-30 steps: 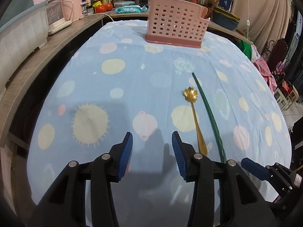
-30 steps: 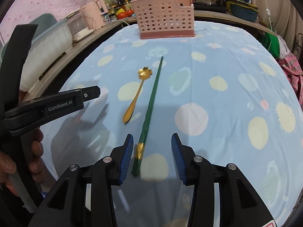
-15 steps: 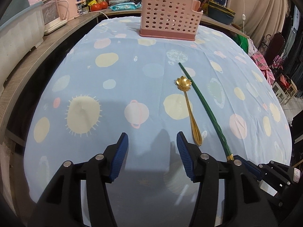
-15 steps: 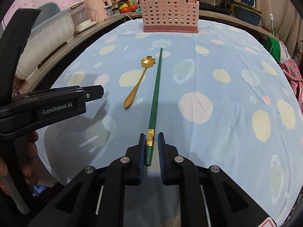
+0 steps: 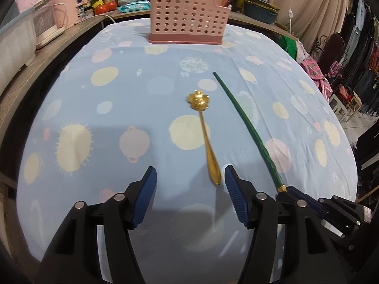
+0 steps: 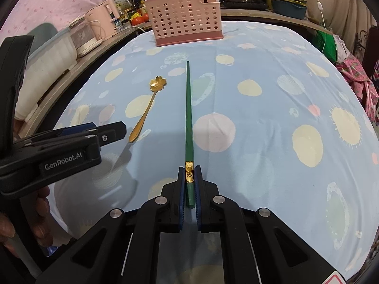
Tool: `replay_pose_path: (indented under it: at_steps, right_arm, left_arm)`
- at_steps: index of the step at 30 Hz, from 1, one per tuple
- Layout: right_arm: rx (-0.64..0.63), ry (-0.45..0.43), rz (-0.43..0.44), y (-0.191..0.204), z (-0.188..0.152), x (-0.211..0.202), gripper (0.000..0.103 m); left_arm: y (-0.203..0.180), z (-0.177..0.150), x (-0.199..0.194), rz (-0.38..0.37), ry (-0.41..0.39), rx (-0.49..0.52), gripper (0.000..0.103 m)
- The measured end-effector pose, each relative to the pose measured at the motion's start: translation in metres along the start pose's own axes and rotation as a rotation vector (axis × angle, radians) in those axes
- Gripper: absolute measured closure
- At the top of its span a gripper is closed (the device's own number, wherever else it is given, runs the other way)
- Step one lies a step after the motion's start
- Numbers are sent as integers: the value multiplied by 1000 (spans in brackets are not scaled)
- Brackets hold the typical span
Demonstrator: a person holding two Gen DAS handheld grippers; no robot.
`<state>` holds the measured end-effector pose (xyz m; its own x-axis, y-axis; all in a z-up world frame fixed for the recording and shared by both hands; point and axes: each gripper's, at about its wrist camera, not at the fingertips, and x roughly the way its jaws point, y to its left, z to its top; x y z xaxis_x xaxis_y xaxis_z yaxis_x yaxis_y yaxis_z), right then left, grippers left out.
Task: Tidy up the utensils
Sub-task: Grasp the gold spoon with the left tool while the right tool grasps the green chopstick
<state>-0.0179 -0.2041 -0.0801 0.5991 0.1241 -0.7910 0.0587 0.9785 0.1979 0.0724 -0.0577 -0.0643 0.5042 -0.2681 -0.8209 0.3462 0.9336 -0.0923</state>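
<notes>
A green chopstick with a gold band lies along the blue spotted tablecloth. My right gripper is shut on its near end; it also shows in the left wrist view. A gold spoon with a flower-shaped bowl lies left of the chopstick, also in the right wrist view. My left gripper is open, its jaws on either side of the spoon's handle tip, not touching it. A pink perforated utensil basket stands at the table's far edge, also in the right wrist view.
A wooden counter runs along the left with a white bin and a pink appliance. Pots and bottles stand behind the basket. Clothes racks are off the right side.
My right gripper closed on the chopstick's near end and has lifted slightly. My left gripper moved right and forward, so the spoon's handle tip now lies between its open jaws.
</notes>
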Motion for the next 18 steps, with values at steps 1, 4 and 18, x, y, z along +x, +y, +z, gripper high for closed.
replay_pose_path:
  at_steps: [1, 4, 18]
  right_arm:
    - [2, 0, 1, 0, 0, 0, 96]
    - [7, 0, 6, -1, 0, 0, 96]
    - [15, -3, 16, -2, -1, 0, 96]
  left_arm:
    - [-3, 1, 3, -4, 3, 5, 46]
    - [-8, 2, 10, -14, 16, 8, 48]
    - [-6, -1, 11, -64, 26, 11, 92]
